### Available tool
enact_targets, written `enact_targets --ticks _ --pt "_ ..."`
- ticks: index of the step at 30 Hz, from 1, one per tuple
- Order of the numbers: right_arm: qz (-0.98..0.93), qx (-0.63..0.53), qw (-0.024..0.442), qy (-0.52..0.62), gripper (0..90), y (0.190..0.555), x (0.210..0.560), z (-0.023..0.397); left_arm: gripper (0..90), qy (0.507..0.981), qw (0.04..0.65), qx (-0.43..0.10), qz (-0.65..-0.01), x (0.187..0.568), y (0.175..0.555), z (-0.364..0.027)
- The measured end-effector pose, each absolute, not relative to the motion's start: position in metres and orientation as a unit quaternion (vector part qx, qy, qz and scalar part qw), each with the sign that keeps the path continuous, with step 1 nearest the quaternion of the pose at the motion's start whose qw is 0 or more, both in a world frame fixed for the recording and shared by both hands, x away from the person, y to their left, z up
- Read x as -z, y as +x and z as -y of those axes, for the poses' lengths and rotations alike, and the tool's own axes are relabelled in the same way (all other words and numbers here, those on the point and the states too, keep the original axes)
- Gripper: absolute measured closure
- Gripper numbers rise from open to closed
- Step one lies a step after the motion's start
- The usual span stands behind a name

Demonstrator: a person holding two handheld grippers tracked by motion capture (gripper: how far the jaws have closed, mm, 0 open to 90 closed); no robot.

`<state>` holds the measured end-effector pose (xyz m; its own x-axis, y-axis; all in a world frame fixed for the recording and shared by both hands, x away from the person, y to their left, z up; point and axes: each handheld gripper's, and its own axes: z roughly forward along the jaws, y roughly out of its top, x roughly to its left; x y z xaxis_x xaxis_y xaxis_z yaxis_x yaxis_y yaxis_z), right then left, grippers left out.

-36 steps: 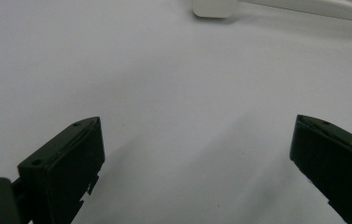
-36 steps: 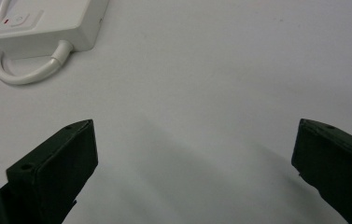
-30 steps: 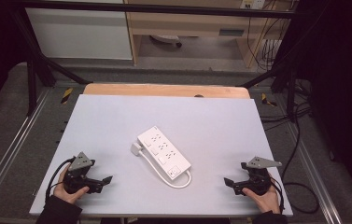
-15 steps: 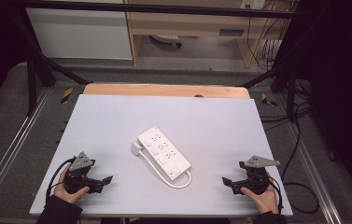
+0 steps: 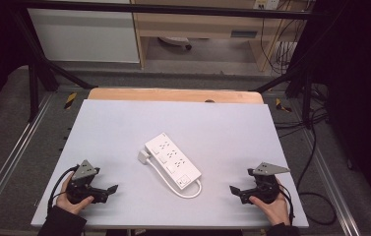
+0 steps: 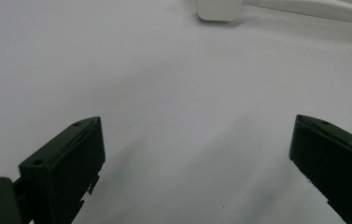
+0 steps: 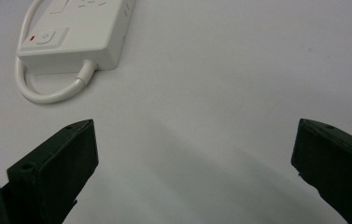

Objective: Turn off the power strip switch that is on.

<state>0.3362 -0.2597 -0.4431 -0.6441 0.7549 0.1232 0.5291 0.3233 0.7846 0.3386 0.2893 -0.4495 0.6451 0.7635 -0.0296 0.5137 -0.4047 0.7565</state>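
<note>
Power strip (image 5: 173, 164), white with a short looped cord, is found lying diagonally at the centre of the worktop (image 5: 222, 123), untouched. Over the last second the right tongs (image 5: 236, 190) are noted to have edged slightly leftward toward the strip; the left tongs (image 5: 110, 188) are unchanged at lower left. Both are held wide open and grip nothing. This is judged an opening approach, with no grasp yet begun. In the right gripper view the red-marked switch (image 7: 43, 36) and cord exit are made out at upper left. In the left gripper view the white plug (image 6: 218, 9) is recorded at the top edge.
</note>
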Motion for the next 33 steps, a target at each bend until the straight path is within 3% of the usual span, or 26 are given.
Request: enact_targets --ticks 33 --pt "-0.811 -0.427 0.134 0.377 1.5 0.340 0.428 0.227 3.2 0.820 0.383 -0.169 -0.391 0.448 0.338 -0.290"
